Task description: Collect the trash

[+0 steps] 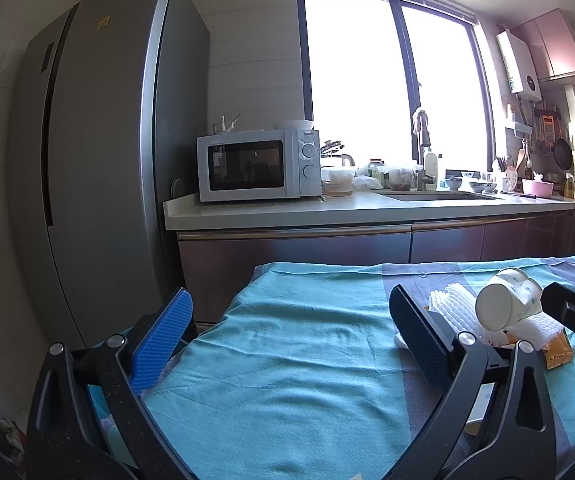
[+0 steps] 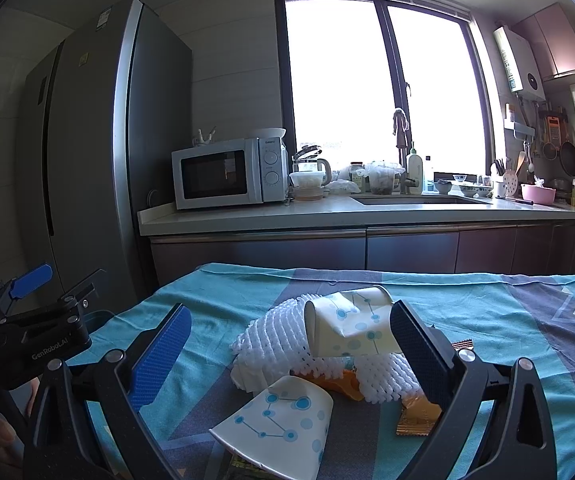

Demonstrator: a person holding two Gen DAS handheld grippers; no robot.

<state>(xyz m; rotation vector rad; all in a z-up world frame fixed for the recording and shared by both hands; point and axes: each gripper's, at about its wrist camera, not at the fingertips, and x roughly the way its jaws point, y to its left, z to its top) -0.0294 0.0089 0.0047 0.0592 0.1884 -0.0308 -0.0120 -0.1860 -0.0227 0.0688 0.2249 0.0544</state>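
**Two open grippers over a trash pile on a cloth-covered table**

Looking along the right gripper (image 2: pixel 291 354), we see its blue-padded fingers (image 2: pixel 159 356) spread wide, holding nothing, with the trash heaped between and just beyond them on the teal cloth (image 2: pixel 487 320). The heap consists of white foam netting (image 2: pixel 275 336), a crushed paper cup (image 2: pixel 351 328) with blue dots lying on its side on top of the netting, a second flattened paper cup (image 2: pixel 283 420) nearest the camera, and an orange wrapper (image 2: pixel 417 416) touching the inner face of the right-hand finger. A smaller orange piece (image 2: pixel 337 384) shows from under the netting.

In the left wrist view, we find the left gripper (image 1: pixel 287 336) likewise wide open and empty, above a bare stretch of the teal cloth (image 1: pixel 287 360). The trash lies to its right: the crushed paper cup (image 1: pixel 505 300), the foam netting (image 1: pixel 453 300) and the orange wrapper (image 1: pixel 557 350) appear beyond its right-hand finger.

In the right wrist view the left gripper's body (image 2: pixel 35 332) sits at the table's left edge. Behind the table stand a counter (image 2: pixel 327 212), a microwave (image 2: pixel 223 172) and a refrigerator (image 2: pixel 87 140).
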